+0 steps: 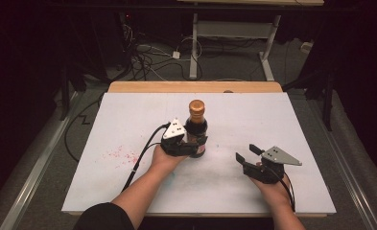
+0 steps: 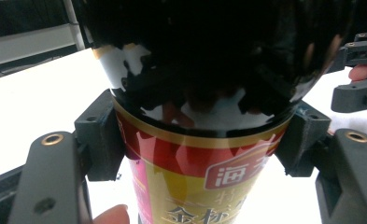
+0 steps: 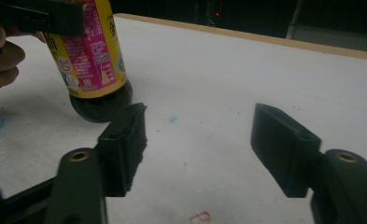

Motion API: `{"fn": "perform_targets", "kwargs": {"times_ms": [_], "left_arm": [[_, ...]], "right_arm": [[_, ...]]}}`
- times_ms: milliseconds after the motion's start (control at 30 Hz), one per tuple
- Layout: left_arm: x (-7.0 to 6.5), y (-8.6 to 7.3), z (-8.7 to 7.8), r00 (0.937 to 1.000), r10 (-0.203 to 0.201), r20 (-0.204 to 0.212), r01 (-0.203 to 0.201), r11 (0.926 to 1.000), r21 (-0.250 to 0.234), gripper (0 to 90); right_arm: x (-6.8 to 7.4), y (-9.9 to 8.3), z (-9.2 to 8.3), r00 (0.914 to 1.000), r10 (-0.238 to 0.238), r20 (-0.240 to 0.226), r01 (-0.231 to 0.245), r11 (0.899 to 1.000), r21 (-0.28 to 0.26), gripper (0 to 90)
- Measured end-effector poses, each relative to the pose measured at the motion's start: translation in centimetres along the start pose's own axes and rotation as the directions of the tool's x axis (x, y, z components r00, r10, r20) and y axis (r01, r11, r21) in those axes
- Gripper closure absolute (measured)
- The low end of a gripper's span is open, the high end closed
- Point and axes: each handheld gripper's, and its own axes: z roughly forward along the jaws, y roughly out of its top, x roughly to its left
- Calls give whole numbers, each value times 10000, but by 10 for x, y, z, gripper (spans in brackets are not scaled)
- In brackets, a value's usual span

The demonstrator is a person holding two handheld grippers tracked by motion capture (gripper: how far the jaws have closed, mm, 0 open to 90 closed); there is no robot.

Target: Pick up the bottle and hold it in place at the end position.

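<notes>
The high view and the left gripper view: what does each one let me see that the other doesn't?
High view: the bottle's copper cap, the whole white table, both forearms, and the right gripper with nothing between its jaws. Left gripper view: the red and gold label with its printed characters, and the pads pressing the bottle's sides. Both: the left gripper clamped on the dark bottle.

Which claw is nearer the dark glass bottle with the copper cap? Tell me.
Left. The left claw is shut on the dark glass bottle; the right claw stands apart to its right, holding nothing.
</notes>
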Motion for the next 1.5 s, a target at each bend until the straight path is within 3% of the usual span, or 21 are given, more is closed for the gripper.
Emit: {"fn": "perform_targets", "kwargs": {"times_ms": [67, 100, 167, 233, 300, 400, 533, 800, 833, 867, 1133, 1167, 1333, 1367, 1400, 1433, 1500], "left_arm": [[2, 0, -2, 9998, 179, -97, -177, 9997, 177, 281], [2, 0, -2, 9998, 173, -100, -171, 9997, 181, 281], [2, 1, -2, 9998, 184, -63, -182, 9996, 221, 281], [2, 1, -2, 9999, 123, -88, -122, 9998, 172, 281], [2, 0, -2, 9998, 194, -69, -192, 9996, 223, 281], [1, 0, -1, 10000, -3, -34, 4, 10000, 75, 281], [2, 0, -1, 9999, 130, -109, -129, 9998, 164, 281], [3, 1, -4, 9995, 319, -30, -318, 9986, 419, 281], [0, 0, -1, 10000, -34, 7, 34, 9999, 123, 281], [2, 0, -3, 9996, 292, -37, -290, 9988, 387, 281], [2, 0, -3, 9992, 390, -66, -388, 9985, 377, 282], [-1, 0, 0, 10000, -89, -26, 89, 10000, -19, 282], [-1, -1, -1, 9999, -67, 113, 67, 10000, 38, 283], [5, 0, -6, 9961, 875, 140, -884, 9928, 807, 283], [3, 0, -3, 9992, 398, -18, -397, 9985, 380, 283], [-1, 0, -1, 9999, -46, 118, 45, 10000, 72, 283], [-1, -1, -1, 9999, -27, 109, 26, 10000, 94, 283]], "right_arm": [[0, 2, 2, 9999, -12, -102, 12, 10000, -8, 496], [1, 5, 5, 9999, -31, -161, 32, 10000, 59, 568], [1, 6, 7, 9998, 20, -186, -18, 10000, 67, 603], [0, 8, 12, 9992, 213, -344, -210, 9997, 108, 710], [-1, 8, 14, 9992, 204, -335, -199, 9997, 133, 740], [-2, 9, 21, 9992, 102, -384, -91, 9995, 300, 817], [-1, 11, 28, 9991, -102, -423, 114, 9995, 281, 896], [9, 21, 39, 9976, -400, -570, 408, 9991, 141, 900], [10, 23, 40, 9968, -424, -681, 430, 9990, 80, 900], [13, 27, 42, 9955, -505, -798, 508, 9987, 23, 900], [19, 45, 45, 9917, -701, -1075, 683, 9975, -199, 900], [19, 45, 45, 9917, -701, -1075, 683, 9975, -199, 900], [23, 55, 46, 9901, -878, -1093, 848, 9959, -323, 900], [23, 59, 46, 9899, -821, -1158, 779, 9961, -404, 900], [23, 59, 46, 9899, -821, -1158, 779, 9961, -404, 900], [23, 63, 45, 9896, -830, -1175, 785, 9960, -422, 900], [23, 67, 44, 9887, -896, -1205, 834, 9950, -558, 900]]}}
